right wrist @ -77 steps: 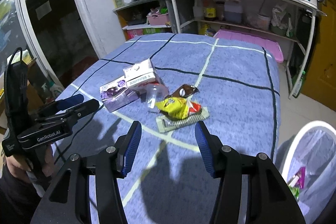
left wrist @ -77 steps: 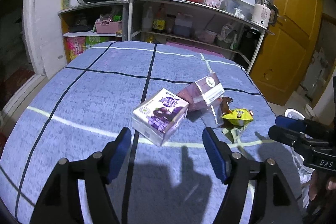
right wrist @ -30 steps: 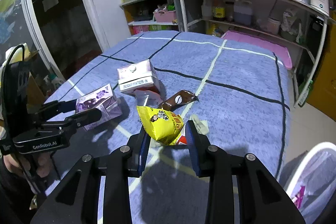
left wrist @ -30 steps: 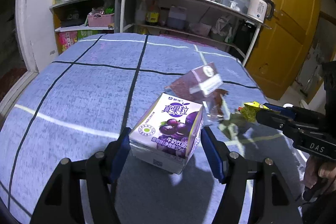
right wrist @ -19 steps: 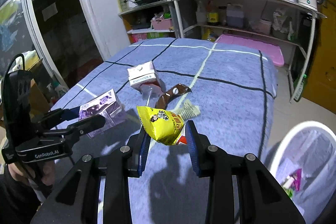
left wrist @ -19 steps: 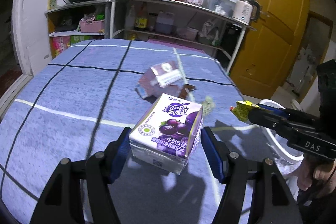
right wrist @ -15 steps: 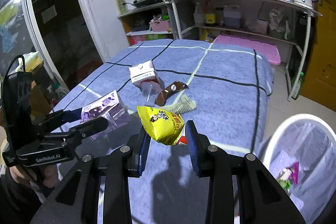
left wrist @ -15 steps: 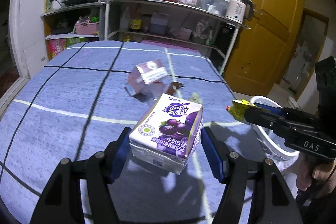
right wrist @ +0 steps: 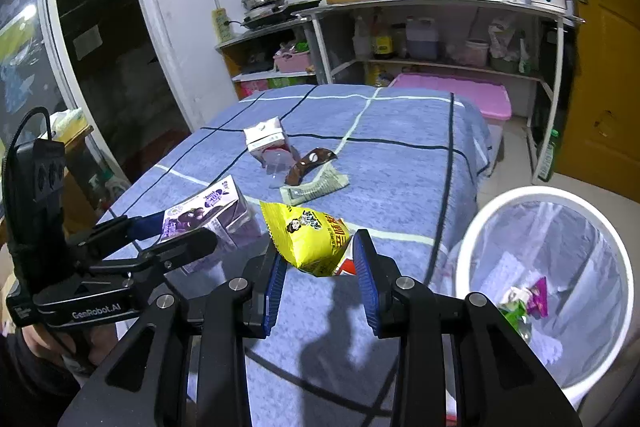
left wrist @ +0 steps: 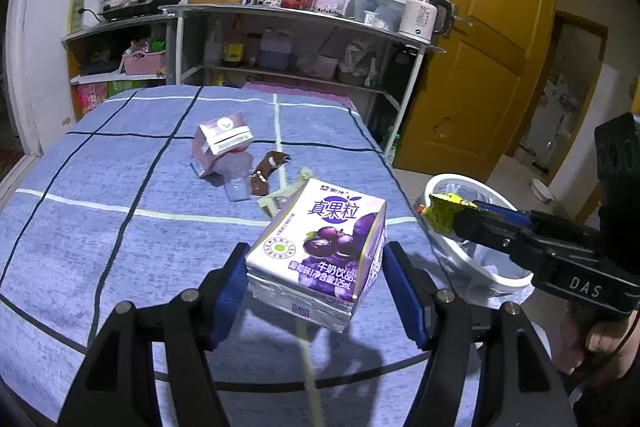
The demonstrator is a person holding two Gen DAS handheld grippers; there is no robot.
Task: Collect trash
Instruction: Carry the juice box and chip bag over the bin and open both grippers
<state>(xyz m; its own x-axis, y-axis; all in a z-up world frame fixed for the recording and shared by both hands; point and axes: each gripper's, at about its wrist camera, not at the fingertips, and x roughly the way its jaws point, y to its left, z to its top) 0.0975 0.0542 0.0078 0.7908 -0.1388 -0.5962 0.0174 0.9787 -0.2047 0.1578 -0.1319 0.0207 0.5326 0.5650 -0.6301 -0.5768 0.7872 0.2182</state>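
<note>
Here the left gripper [left wrist: 316, 275] is clamped on a purple drink carton [left wrist: 320, 251] — its blue pads press the carton's two sides, and the carton is lifted clear of the blue checked tablecloth [left wrist: 120, 187], above the table's near edge. The right gripper [right wrist: 320, 267] pinches a yellow snack bag [right wrist: 310, 239] between its pads, also off the cloth, near the table's right edge and beside the white trash bin [right wrist: 472, 227] on the floor, which has wrappers in it. Toward the middle of the table lie a pink-and-white carton [left wrist: 222, 143] on its side, a clear plastic cup [left wrist: 236, 179] touching it, a brown wrapper [left wrist: 266, 171] and a pale green wrapper [right wrist: 316, 185] just beside these.
</note>
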